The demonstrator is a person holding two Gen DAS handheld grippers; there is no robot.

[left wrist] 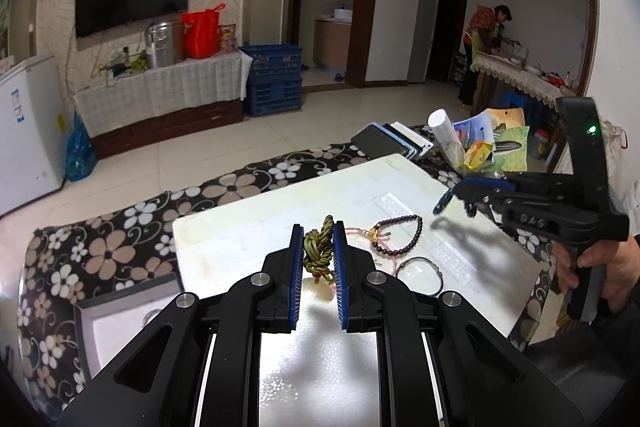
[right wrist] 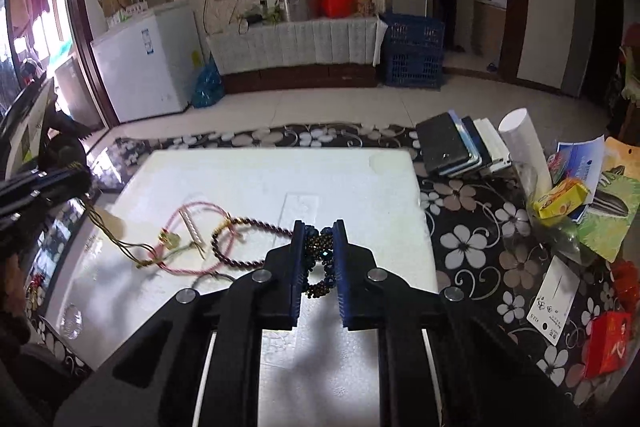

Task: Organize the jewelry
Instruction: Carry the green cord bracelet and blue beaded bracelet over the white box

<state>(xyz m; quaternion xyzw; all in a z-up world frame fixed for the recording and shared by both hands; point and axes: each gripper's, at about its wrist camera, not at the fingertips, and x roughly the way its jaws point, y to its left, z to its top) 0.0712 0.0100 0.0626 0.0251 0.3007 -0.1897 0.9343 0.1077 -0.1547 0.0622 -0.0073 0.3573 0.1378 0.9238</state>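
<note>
The only lettering that reads clearly is "DAS", raised on the black body of the right gripper [left wrist: 456, 205] as the left wrist view shows it. A white card [right wrist: 554, 301] on the flowered desk cover carries small dark print and a small mark, too small to read. The sticker on the white freezer [right wrist: 148, 41] and the print on the yellow box [right wrist: 560, 201] are likewise illegible.

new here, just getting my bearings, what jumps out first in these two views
Each gripper is clamped on jewelry above the white foam board: the left gripper on an olive knotted cord, the right gripper on a dark beaded bracelet. A purple bead bracelet and pink cord lie between them.
</note>
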